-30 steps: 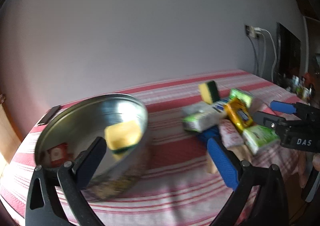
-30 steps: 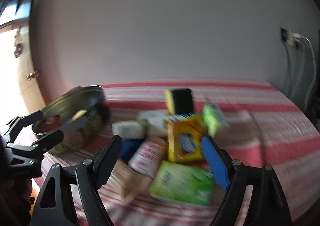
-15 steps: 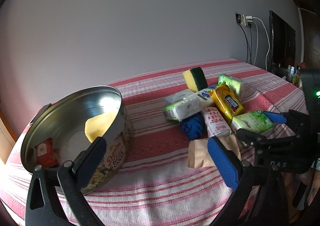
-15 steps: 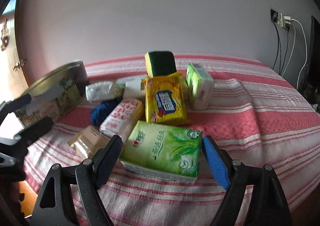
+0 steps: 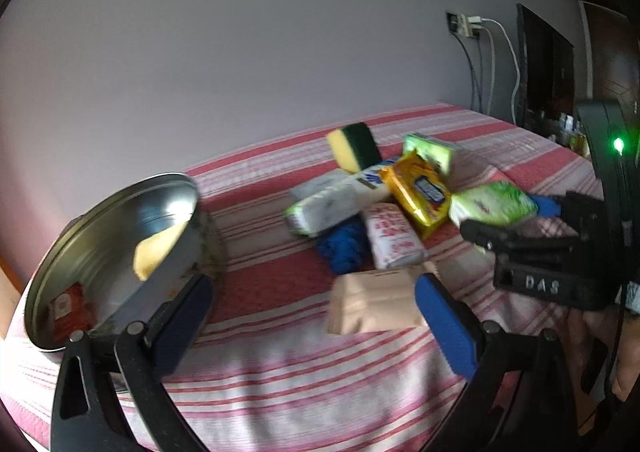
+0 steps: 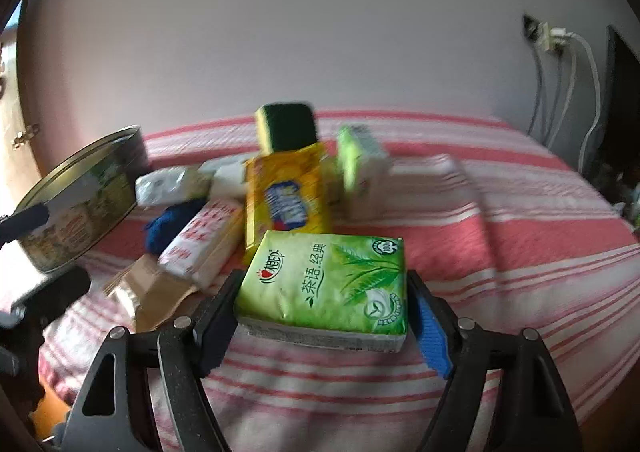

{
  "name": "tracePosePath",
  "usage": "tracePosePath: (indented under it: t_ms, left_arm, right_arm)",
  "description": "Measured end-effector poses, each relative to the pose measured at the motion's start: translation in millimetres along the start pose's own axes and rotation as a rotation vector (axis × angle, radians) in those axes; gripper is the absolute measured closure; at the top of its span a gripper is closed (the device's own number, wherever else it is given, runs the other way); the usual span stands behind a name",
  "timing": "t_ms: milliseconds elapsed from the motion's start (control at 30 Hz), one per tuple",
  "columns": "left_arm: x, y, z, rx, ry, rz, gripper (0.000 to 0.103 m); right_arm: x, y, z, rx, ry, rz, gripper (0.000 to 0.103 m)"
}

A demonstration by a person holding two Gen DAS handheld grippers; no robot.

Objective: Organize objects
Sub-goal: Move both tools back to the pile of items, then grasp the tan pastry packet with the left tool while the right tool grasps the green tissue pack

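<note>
The right gripper (image 6: 322, 316) sits low over the red-and-white striped cloth (image 6: 500, 252), its jaws wide and just now closing in on the green plastic-wrapped tissue pack (image 6: 328, 284) that lies flat at the near end of the heap. The pack is between the jaws, a black pad at one short side and a blue pad at the other; both look very near the wrapper, but I cannot tell that either is pressing yet, so I would not call it held.

To my eye the pack is light and soft, paper under slick film. It should give under the pads, so the short sides, squeezed squarely and low, seem the best hold; a grip on the top film alone could slip.

Behind it lie a yellow foil packet (image 6: 286, 196), a red-and-white wrapped packet (image 6: 204, 244), a tan paper sachet (image 6: 148, 292), a blue bundle (image 6: 168, 228) and a yellow sponge with a dark green scouring face (image 6: 288, 128).

The left gripper (image 5: 312, 316) hangs open and empty between the tan sachet and the round metal biscuit tin (image 5: 112, 244), which stands tilted at the left and already contains a yellow sponge (image 5: 156, 252) and a small red packet (image 5: 66, 312).
</note>
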State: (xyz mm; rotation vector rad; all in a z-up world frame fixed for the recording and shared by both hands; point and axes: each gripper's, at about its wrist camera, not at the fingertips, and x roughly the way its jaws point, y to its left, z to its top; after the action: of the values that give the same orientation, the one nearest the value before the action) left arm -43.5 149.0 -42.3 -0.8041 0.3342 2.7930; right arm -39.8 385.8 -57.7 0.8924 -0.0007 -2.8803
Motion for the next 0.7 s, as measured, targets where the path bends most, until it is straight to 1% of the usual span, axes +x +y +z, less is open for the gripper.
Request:
tracePosePath:
  t_ms: [133,233,367,467,600,700]
  left_arm:
    - [10.5,-9.7,1.7,-0.001,0.034,-0.047,0.001]
    - [17.2,-15.6,2.2,0.003,0.057,-0.071,0.001]
    - [25.7,-21.6,0.7,0.008,0.096,-0.116,0.001]
    - [31.1,-23.3,0.1,0.0,0.12,-0.138,0.001]
    - [35.5,-21.3,2.0,-0.02,0.147,-0.161,0.001]
    - [41.1,-18.6,1.8,-0.035,0.19,-0.192,0.001]
  right_arm:
    - [-0.2,-17.2,3.2,0.031,-0.013,-0.022,0.025]
    - [0.2,-25.7,3.9,0.061,-0.007,-0.002,0.025]
    - [0.5,-23.8,3.8,0.046,-0.007,-0.002,0.025]
    - [1.2,-28.9,3.1,0.068,0.004,0.025,0.025]
    - [1.0,-23.8,2.5,0.036,0.005,0.009,0.025]
    - [0.7,-24.4,2.2,0.035,0.006,0.012,0.025]
